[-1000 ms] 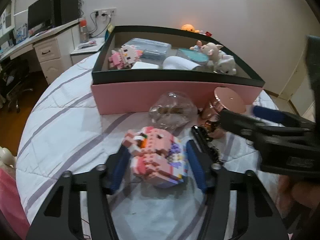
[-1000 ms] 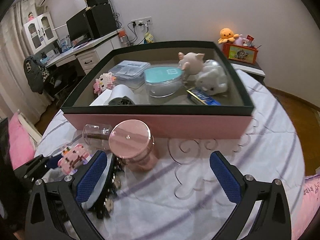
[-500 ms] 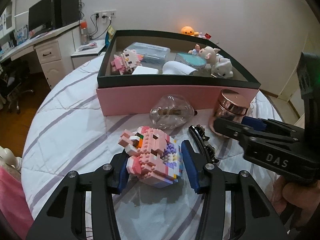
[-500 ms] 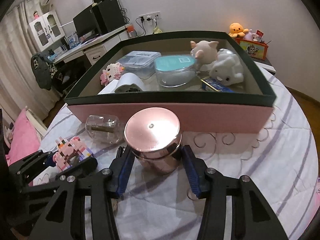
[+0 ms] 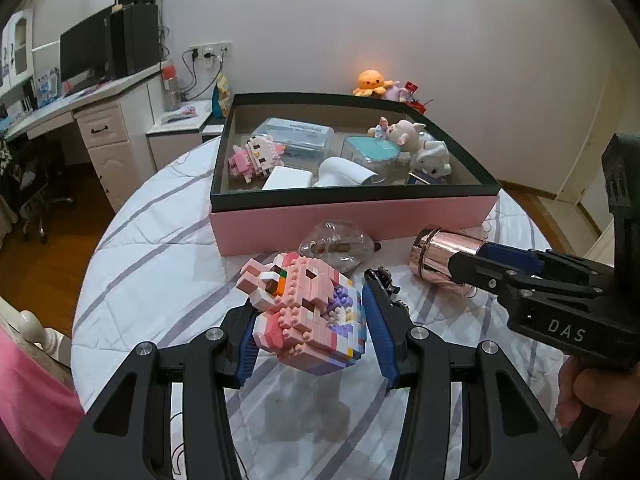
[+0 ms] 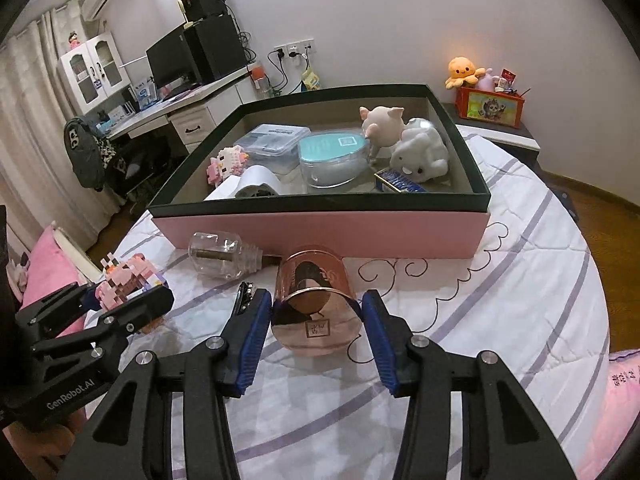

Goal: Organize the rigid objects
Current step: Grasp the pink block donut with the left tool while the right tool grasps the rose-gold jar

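Observation:
My left gripper is shut on a pink brick-built toy and holds it above the white striped cloth. My right gripper is shut on a rose-gold metal jar, tilted with its base toward the camera and lifted off the cloth; it also shows in the left wrist view. The pink box with a dark rim stands behind both, holding a second brick toy, plastic containers and two pig figures.
A clear glass bottle lies on its side before the box front. A black hair clip lies between the grippers. The round table's edge drops off left and right; a desk and chair stand far left.
My right gripper closed on the rose-gold jar, lifted it and tipped it. My left gripper raised the brick toy higher, so the box interior shows more from above.

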The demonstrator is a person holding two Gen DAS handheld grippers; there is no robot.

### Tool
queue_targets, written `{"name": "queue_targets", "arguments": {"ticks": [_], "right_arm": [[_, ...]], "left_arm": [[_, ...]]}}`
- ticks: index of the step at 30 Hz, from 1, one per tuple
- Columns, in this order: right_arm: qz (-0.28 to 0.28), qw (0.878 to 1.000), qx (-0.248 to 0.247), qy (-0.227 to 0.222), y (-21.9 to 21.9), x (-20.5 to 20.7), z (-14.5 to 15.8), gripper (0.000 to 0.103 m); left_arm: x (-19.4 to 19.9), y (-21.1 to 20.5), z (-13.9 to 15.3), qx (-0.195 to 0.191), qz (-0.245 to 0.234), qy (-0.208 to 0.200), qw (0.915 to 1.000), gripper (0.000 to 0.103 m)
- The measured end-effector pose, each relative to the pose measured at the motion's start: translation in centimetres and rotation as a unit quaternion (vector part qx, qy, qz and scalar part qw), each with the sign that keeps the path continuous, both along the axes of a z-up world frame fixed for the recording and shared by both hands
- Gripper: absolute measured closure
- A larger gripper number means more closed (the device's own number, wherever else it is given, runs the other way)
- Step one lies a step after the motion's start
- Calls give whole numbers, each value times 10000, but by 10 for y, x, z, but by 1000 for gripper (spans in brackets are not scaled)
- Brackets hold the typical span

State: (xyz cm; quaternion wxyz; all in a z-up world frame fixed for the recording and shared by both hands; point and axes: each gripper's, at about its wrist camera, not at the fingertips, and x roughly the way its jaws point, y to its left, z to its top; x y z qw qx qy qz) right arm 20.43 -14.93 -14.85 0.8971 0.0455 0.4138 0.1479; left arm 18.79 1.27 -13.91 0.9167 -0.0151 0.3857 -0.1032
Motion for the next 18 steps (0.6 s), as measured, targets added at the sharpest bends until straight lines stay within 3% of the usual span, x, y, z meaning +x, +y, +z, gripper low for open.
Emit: {"name": "queue_targets", "arguments": {"ticks": [12, 18], "right_arm": [[105, 9985, -385, 378, 18, 23, -29, 54], [180, 9988, -290, 343, 15, 23, -29, 56]], "left_arm": [[-2, 1, -1, -19, 3, 56, 10000, 55], [-3, 2, 0, -25, 36, 10, 10000, 55]]}}
